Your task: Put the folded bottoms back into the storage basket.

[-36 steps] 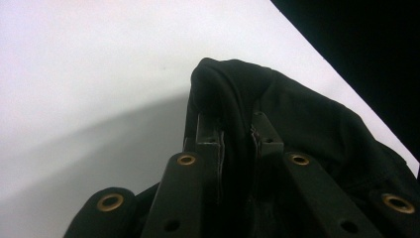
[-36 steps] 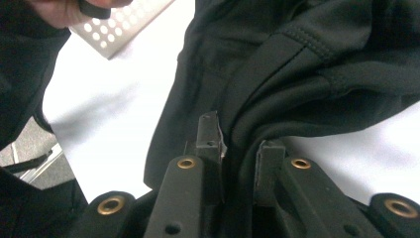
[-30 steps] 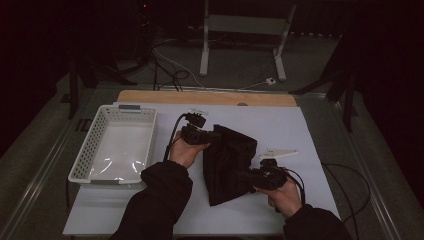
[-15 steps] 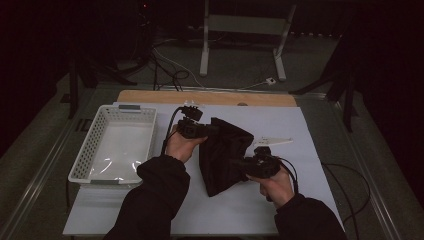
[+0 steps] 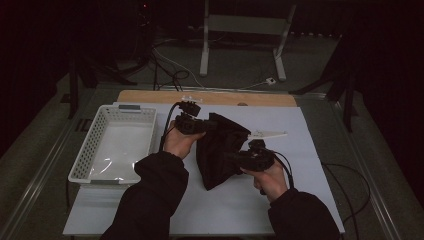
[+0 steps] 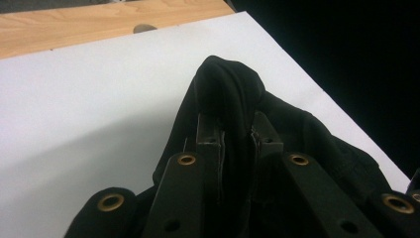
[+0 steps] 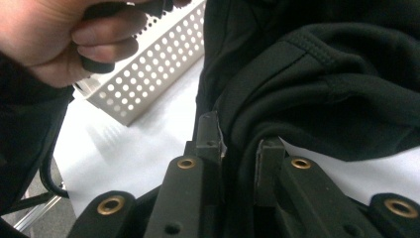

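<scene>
A black cloth garment (image 5: 219, 150) hangs bunched between my two grippers above the white sheet. My left gripper (image 5: 204, 125) grips its upper left part; in the left gripper view a thick fold of the black garment (image 6: 229, 94) is pinched between the jaws of the left gripper (image 6: 237, 136). My right gripper (image 5: 235, 159) is shut on the garment's lower right side. The right gripper view has the black garment (image 7: 307, 74) squeezed between the jaws of the right gripper (image 7: 238, 141), with a stitched hem across the top. Most of the cloth is lifted off the table.
A white perforated basket (image 5: 87, 160) stands at the left of the white sheet (image 5: 305, 150), and the basket (image 7: 148, 84) lies behind the person's left hand (image 7: 54, 39). A wooden board edge (image 5: 210, 97) runs along the back. A white strip (image 5: 267, 134) lies right of the garment.
Both hands have lifted a little with the garment. The right hand moved left and toward the far side, bunching the cloth closer between the grippers.
</scene>
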Tool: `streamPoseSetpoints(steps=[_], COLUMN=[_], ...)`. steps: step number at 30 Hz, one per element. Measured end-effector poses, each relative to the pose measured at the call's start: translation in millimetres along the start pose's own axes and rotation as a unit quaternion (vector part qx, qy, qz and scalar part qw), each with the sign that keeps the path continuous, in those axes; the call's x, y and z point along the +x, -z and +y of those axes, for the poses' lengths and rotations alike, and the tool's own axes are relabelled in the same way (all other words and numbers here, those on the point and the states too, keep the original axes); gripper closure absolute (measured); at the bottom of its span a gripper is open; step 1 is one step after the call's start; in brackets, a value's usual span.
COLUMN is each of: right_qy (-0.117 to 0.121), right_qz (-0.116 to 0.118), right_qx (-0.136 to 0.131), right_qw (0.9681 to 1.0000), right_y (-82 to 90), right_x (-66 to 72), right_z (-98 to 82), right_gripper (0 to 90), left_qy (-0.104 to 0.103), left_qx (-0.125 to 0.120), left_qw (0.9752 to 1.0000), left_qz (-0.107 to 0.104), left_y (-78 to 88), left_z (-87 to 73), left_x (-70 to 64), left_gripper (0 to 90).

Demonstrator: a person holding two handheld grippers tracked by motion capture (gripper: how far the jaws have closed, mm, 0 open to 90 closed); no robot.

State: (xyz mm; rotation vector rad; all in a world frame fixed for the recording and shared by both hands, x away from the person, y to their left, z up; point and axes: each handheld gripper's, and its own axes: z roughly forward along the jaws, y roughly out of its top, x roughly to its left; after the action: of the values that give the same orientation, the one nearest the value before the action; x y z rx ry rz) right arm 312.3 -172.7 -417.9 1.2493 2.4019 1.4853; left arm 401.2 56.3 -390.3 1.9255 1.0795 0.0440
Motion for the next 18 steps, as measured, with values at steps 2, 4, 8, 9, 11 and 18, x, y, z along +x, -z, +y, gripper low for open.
streamPoseSetpoints(steps=[2,4,8,9,11,18], right_qy=[0.006,0.007,0.004,0.006,0.005,0.002], right_qz=[0.001,0.002,0.008,0.008,0.01,0.013], right_qx=[-0.003,-0.005,-0.013,-0.014,-0.018,-0.024], right_qw=[1.0,1.0,0.9999,0.9998,0.9998,0.9996], right_y=[-1.8,-3.3,-6.8,-7.8,-10.9,-21.4], right_x=[2.0,4.1,9.0,10.0,12.4,17.4], right_z=[4.4,8.6,17.1,19.2,23.5,38.2], right_gripper=[78.8,78.8,78.8,78.8,78.7,78.8], left_qy=[-0.001,0.0,0.002,0.002,0.002,0.007], left_qx=[-0.001,-0.004,-0.009,-0.009,-0.012,-0.018], left_qw=[1.0,1.0,0.9999,0.9999,0.9999,0.9998], left_qz=[0.001,0.001,0.004,0.005,0.007,0.009], left_y=[1.9,4.6,10.1,11.7,14.2,17.8], left_z=[1.9,4.0,7.7,8.6,10.0,14.4], left_x=[0.1,0.9,3.4,3.9,4.3,8.7], left_gripper=[80.0,80.0,80.1,80.1,80.1,80.1])
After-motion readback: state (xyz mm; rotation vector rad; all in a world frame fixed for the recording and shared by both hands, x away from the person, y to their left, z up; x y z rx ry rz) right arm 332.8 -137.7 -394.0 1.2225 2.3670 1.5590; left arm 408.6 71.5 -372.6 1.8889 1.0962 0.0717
